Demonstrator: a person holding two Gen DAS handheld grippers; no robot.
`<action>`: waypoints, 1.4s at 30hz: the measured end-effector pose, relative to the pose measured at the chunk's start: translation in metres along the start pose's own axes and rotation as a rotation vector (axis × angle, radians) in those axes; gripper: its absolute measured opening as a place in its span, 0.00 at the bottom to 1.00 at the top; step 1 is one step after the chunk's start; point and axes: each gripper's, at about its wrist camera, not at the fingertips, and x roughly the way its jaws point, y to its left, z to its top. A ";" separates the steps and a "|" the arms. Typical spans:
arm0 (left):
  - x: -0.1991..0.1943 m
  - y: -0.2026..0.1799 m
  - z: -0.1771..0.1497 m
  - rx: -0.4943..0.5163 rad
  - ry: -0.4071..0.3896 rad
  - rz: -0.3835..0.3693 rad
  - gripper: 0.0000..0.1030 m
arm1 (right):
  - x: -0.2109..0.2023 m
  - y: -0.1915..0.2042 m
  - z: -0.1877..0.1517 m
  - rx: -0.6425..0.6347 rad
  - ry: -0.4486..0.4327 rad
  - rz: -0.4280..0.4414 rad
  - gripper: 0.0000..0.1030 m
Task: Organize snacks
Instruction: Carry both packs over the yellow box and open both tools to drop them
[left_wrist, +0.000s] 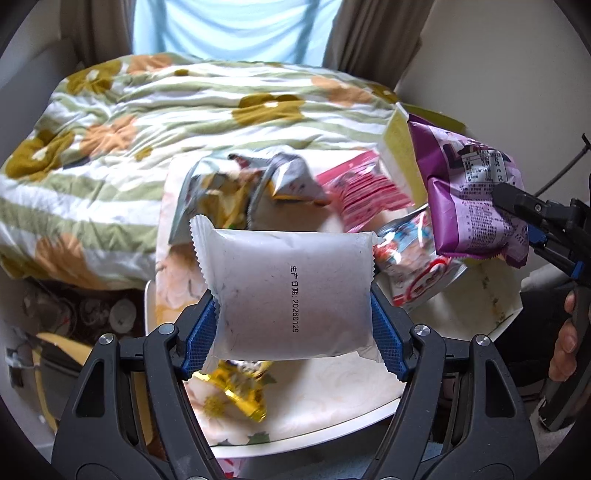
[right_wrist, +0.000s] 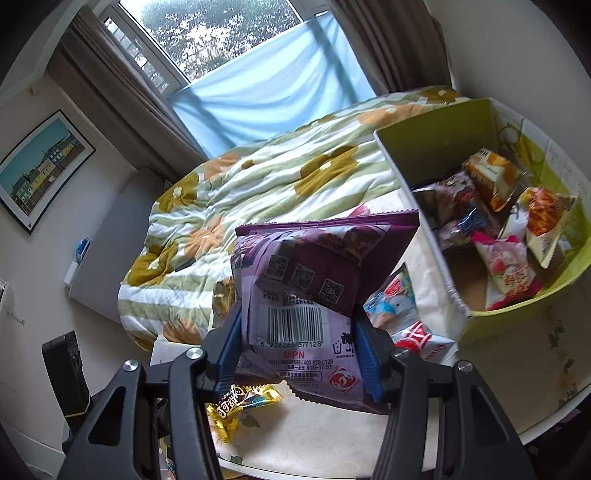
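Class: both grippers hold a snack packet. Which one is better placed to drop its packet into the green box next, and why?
Right. The right gripper holds the purple packet close beside the green box; the left gripper's white packet hangs over the table, farther off.

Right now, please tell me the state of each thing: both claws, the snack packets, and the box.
Left claw: shut on white packet, held above the table.
Right claw: shut on purple packet, lifted.
Green box: open, several snacks inside.
Gold packet: lying on the table.
Red-and-blue packet: lying on the table beside the box.
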 end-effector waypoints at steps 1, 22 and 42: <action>-0.002 -0.005 0.005 0.009 -0.007 -0.005 0.69 | -0.005 -0.003 0.002 0.002 -0.010 -0.002 0.50; 0.049 -0.241 0.115 0.124 -0.076 -0.147 0.70 | -0.102 -0.163 0.113 0.000 -0.139 -0.074 0.50; 0.125 -0.297 0.095 0.043 0.001 -0.004 0.97 | -0.080 -0.248 0.147 -0.042 -0.031 0.008 0.50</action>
